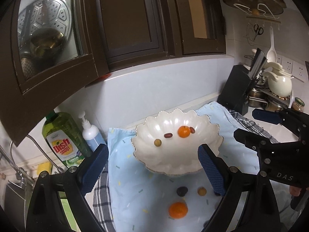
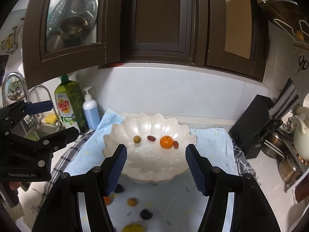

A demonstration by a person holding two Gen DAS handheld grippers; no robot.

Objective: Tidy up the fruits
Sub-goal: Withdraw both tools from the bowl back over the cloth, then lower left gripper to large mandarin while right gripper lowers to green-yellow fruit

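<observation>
Both tongs, left (image 1: 152,166) and right (image 2: 156,164), hang open and hold nothing; the white bowl (image 1: 210,135) on the blue cloth (image 1: 119,141) already has four fruits; more wait on the cloth, like the orange (image 1: 178,210); it looks light, round, a bit squashy; pinch its middle softly, or it may roll.
</observation>
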